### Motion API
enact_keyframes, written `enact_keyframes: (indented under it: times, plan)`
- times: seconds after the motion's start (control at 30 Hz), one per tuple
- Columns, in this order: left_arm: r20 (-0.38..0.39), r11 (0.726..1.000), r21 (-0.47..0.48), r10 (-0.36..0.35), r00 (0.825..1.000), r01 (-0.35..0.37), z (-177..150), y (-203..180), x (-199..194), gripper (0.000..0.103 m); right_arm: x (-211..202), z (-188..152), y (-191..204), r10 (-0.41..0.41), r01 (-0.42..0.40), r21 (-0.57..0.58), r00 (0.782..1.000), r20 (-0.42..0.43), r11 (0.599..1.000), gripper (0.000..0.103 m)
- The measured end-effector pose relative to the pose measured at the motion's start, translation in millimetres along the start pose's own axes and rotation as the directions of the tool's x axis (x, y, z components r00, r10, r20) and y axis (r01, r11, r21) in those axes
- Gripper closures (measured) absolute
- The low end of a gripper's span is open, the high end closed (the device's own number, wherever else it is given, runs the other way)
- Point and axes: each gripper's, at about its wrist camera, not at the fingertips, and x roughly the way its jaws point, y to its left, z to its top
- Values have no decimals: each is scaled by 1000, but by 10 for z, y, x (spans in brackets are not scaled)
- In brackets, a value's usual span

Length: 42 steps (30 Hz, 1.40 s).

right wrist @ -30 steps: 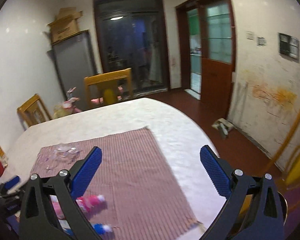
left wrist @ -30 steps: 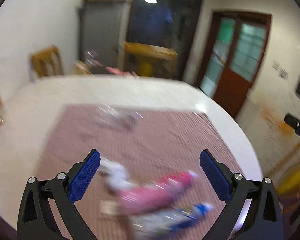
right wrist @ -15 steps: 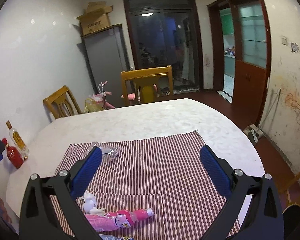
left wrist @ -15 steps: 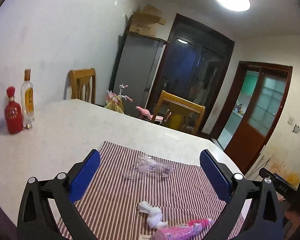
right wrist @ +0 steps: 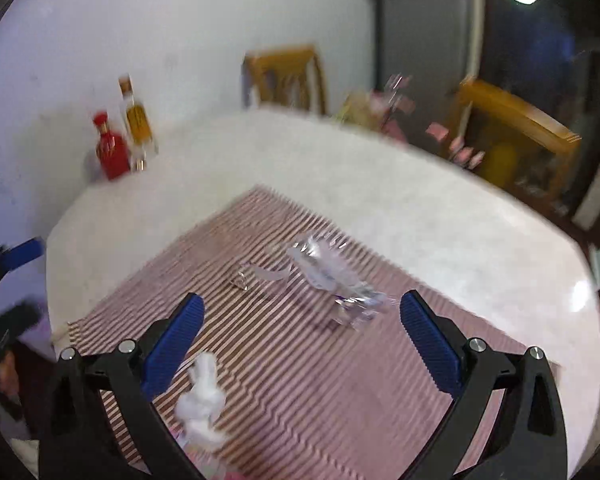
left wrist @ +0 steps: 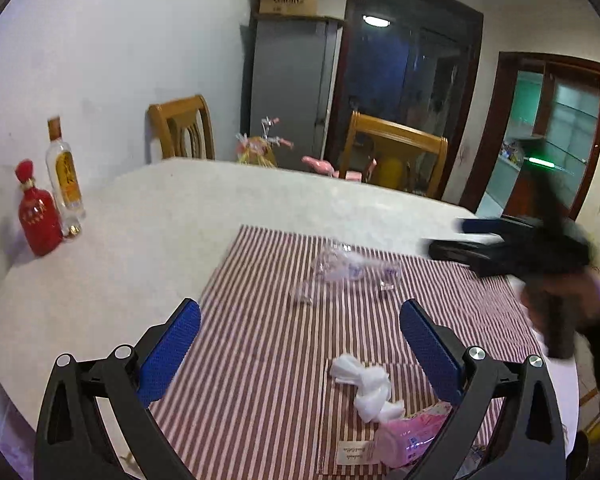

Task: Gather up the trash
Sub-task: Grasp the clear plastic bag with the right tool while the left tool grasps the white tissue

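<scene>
- Your white oval counter (left wrist: 148, 240) carries a red-and-white striped cloth (left wrist: 260, 344), with two bottles (left wrist: 48, 196) standing by the wall at its far left edge and wooden chairs (left wrist: 182, 126) behind it.
- Your left gripper (left wrist: 300, 344) hangs spread wide above the near part of the cloth, gripping nothing.
- A crumpled white tissue (left wrist: 366, 386) lies on the cloth just ahead of it, nearer the right finger than the left, and touches a pink packet (left wrist: 410, 432) at the bottom edge of the left wrist view.
- Farther out, past the fingertips and near the middle of the cloth, lies a clear crumpled plastic wrapper (left wrist: 348, 270).
- Your right gripper (right wrist: 300, 340) is also spread and empty; the view is motion-blurred.
- In its view the plastic wrapper (right wrist: 332, 276) lies just ahead, between the fingertips and closer to the right one, while the tissue (right wrist: 202, 400) sits low beside the left finger.
</scene>
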Motion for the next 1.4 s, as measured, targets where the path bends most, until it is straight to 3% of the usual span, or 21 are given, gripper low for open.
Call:
enact_keyframes:
  times: [0.2,0.3,0.37,0.4,0.47,0.53,0.67,0.8,0.83,0.87,0.9,0.93,1.03,1.13,1.27,1.3,1.33,1.4]
  plan:
    - [-94,999,-36,19,995,-22,-147,160,294,6,1159,115,98,-68,16,-227,972,-223,974,5]
    - [-130,997,-62,37,991,-46,-204,275,386,6,1385,86,-31,-101,37,-223,954,-282,974,7]
    - [-149,994,-89,44,988,-57,-232,332,432,6,1492,76,-146,-60,7,-152,936,-348,988,29]
    - [-155,993,-104,45,987,-61,-244,356,438,6,1517,67,-187,-40,-7,-124,928,-371,992,47]
    - [-158,990,-127,41,987,-62,-251,397,460,6,1522,37,-234,-47,3,-118,925,-376,993,62]
    - [-157,991,-115,49,986,-67,-250,381,467,6,1481,18,-264,44,-66,-46,924,-379,997,101]
    - [-145,995,-61,68,987,-77,-255,315,415,6,1394,-61,-261,76,-74,20,926,-369,997,102]
    - [-131,995,-33,88,987,-94,-242,305,341,6,1138,-97,-267,91,-80,46,946,-311,996,102]
    - [-129,995,-33,91,988,-96,-230,312,333,6,1009,-76,-250,95,-89,35,953,-286,995,100]
    - [-126,994,-35,94,988,-99,-217,322,330,6,934,-57,-247,81,-80,15,958,-275,997,90]
    - [-124,994,-38,97,987,-103,-212,330,328,6,844,-40,-242,46,-55,-25,962,-267,998,44]
    - [-125,994,-42,99,987,-105,-204,338,332,6,785,-28,-232,-11,-10,-77,965,-261,997,8]
    - [-133,994,-44,92,987,-99,-215,330,370,6,670,-55,-143,-173,124,-277,972,-161,953,7]
    - [-154,996,-36,78,985,-84,-241,286,431,6,819,-169,-23,-180,73,-411,957,-228,909,7]
    - [-164,997,-19,64,984,-68,-252,234,490,6,1260,-157,108,-283,111,-549,929,-240,828,7]
    - [-163,998,-20,64,984,-68,-253,235,496,6,1353,-126,72,-289,112,-543,924,-252,832,4]
    - [-168,998,-26,56,984,-62,-254,244,514,6,1407,-45,-31,-247,90,-486,931,-270,869,5]
    - [-178,998,-38,43,983,-51,-273,249,540,6,1510,76,-239,-206,69,-375,919,-338,925,5]
